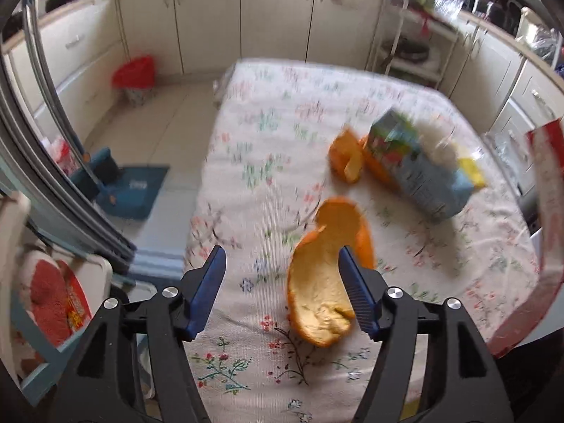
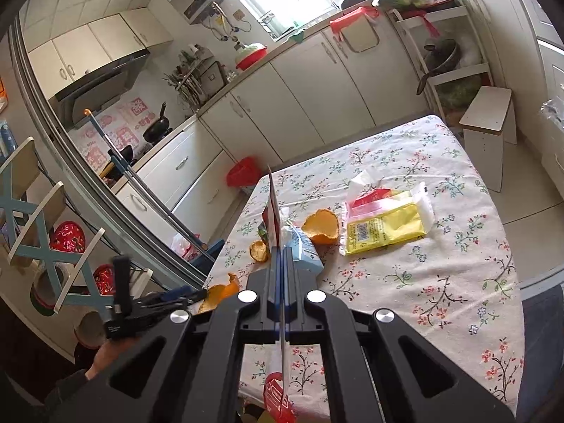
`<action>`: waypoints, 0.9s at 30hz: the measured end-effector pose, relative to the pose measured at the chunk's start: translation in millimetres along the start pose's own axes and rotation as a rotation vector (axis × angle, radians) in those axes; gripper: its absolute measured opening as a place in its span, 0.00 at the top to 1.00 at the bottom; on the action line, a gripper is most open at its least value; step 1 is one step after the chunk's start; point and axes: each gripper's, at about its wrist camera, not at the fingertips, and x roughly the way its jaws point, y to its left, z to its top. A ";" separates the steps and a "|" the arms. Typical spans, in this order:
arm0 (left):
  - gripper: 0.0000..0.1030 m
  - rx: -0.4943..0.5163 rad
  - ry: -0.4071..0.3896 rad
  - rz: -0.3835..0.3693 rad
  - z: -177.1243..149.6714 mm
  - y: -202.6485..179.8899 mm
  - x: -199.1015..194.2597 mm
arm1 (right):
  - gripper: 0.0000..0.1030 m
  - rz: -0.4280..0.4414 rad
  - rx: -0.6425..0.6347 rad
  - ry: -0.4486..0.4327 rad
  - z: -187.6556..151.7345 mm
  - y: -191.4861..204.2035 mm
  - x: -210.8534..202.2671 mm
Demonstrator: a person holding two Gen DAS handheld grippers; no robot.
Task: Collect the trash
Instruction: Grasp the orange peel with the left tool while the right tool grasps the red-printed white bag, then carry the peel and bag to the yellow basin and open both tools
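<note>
My left gripper (image 1: 282,264) is open above the near end of the floral table (image 1: 246,134). A large orange peel (image 1: 326,275) lies between its blue fingers, against the right one. A smaller peel (image 1: 347,157) and a blue carton (image 1: 416,165) lie farther back. My right gripper (image 2: 282,252) is shut on the thin edge of a red and white plastic bag (image 2: 273,211), which also shows at the right edge of the left wrist view (image 1: 544,190). The right wrist view shows the peels (image 2: 322,225), the carton (image 2: 303,246), a yellow packet (image 2: 386,227) and a crumpled wrapper (image 2: 366,188).
A red-lined bin (image 1: 135,77) stands on the floor beyond the table's left side. A blue dustpan (image 1: 130,187) and a long handle (image 2: 141,183) lie left of the table. Cream cabinets (image 2: 299,98) line the back wall. A white stool (image 2: 488,127) stands at the far right.
</note>
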 end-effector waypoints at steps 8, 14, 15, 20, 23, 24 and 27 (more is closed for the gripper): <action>0.92 0.027 0.037 -0.100 -2.5 -14.6 12.4 | 0.98 0.011 -0.017 -0.010 -0.9 5.1 -1.9; 0.94 0.056 -0.037 -0.086 -7.1 -24.6 -8.7 | 0.98 0.012 -0.003 -0.019 -1.3 2.9 -6.8; 0.94 0.065 -0.055 -0.083 -7.1 -27.7 -13.9 | 0.98 0.013 -0.002 -0.020 -1.3 2.7 -7.3; 0.94 0.101 -0.123 -0.073 -6.0 -35.9 -36.2 | 0.98 0.019 0.006 -0.025 -1.5 2.9 -8.3; 0.94 0.125 -0.158 -0.061 -5.1 -41.6 -48.7 | 0.98 0.023 0.009 -0.026 -1.8 2.8 -8.7; 0.94 0.133 -0.171 -0.057 -4.8 -43.4 -53.1 | 0.98 0.026 0.009 -0.028 -2.2 3.6 -9.3; 0.94 0.150 -0.201 -0.044 -5.3 -47.6 -64.9 | 0.98 0.034 0.007 -0.034 -4.2 5.8 -11.6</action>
